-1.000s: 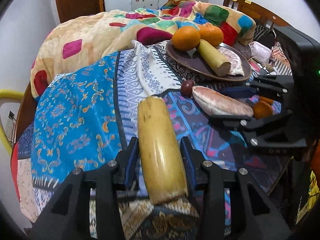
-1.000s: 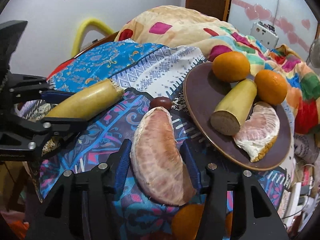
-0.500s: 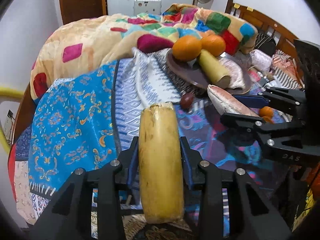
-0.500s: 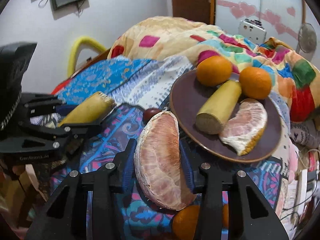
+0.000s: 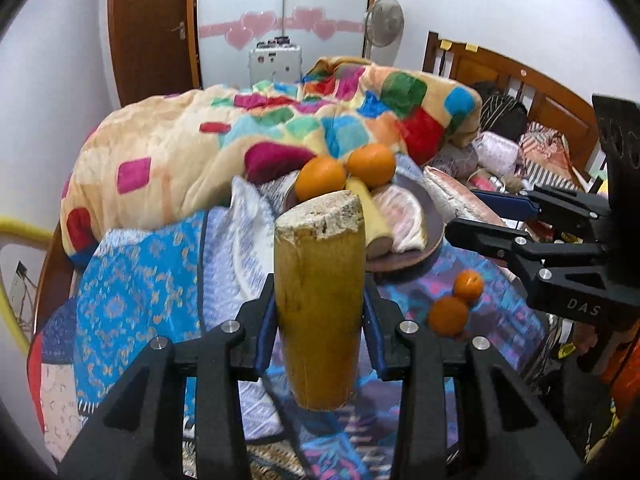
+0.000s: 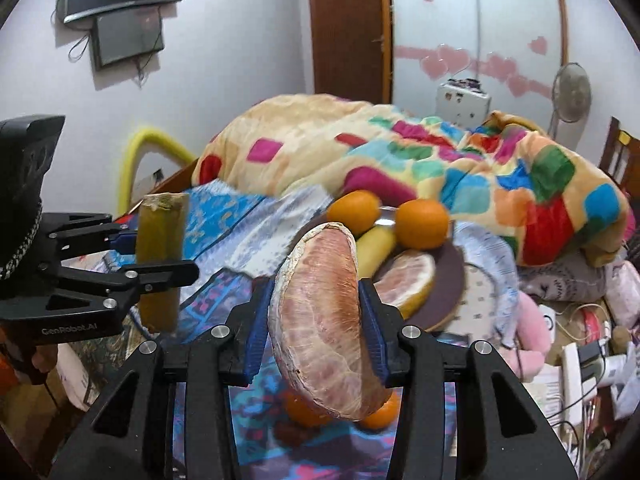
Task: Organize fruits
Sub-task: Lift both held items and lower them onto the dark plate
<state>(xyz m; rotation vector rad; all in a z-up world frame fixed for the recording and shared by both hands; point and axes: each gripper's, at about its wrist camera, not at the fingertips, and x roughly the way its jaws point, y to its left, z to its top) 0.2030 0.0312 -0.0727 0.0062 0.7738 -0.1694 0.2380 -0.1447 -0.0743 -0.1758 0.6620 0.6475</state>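
The left tongs [image 5: 320, 320] pinch a yellow banana piece [image 5: 320, 296] around its middle. The piece stands up and down in the middle of the left view, with its cut end on top, and it hangs in the air above the bed's patterned blue cloth [image 5: 136, 280].

The right tongs [image 6: 318, 334] pinch a peeled pomelo wedge [image 6: 320, 320] from both sides. Its long side also runs up and down, in the middle of the right view, and it is off the cloth too.

The brown plate [image 6: 452, 276] sits on the bed, past both tongs. In the right view it lies up and to the right of the wedge. In the left view it lies behind the banana piece and a bit to the right. On it are 2 oranges [image 6: 422, 224], 1 more banana piece [image 6: 374, 248] and 1 more pomelo wedge [image 6: 404, 276].

I think the right tongs are nearer to the plate, so the wedge looks set to go there first. The free part of the plate seems to be its near, right side. 2 small oranges [image 5: 456, 300] lie on the cloth, low in the right of the left view, near the plate and below the right tongs.
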